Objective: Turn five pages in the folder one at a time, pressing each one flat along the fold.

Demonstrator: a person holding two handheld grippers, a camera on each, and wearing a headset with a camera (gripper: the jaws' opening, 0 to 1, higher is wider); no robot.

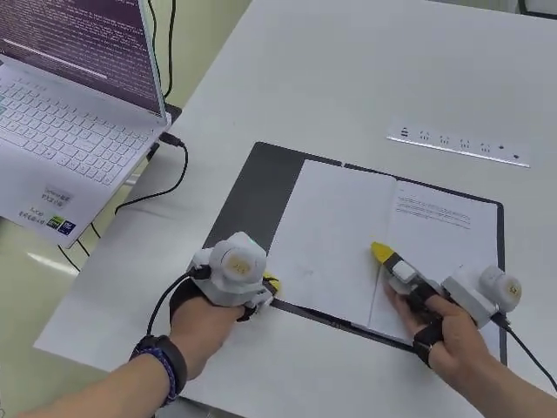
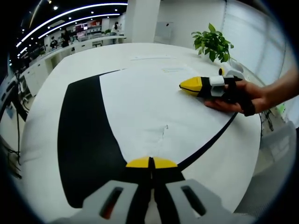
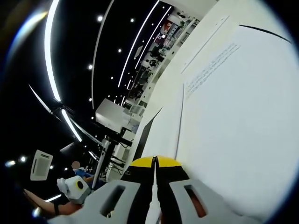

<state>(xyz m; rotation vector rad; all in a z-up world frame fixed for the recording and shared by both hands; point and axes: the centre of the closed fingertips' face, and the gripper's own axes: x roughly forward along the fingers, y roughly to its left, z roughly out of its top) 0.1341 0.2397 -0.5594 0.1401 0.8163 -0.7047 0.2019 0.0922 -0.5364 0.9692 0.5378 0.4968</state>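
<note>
Left gripper [image 1: 271, 283]: my jaws together, tips at the near edge of the folder [image 1: 252, 192].
Right gripper [image 1: 381, 252]: my jaws together, tips lying on paper along the fold.
Folder: black, open flat by the near edge of the desk [image 1: 348, 78]; blank page [image 1: 331, 226] left, printed page [image 1: 439, 231] right.
Power strip [image 1: 457, 145]: beyond the folder.
Laptop [image 1: 70, 113]: far left corner.

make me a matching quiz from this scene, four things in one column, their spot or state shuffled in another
1 laptop
2 power strip
3 left gripper
4 right gripper

A shut, tip at the fold
B beyond the folder's far edge
C left of the folder, screen lit
D shut, at the left page's near edge

Pairs: 1-C, 2-B, 3-D, 4-A
</note>
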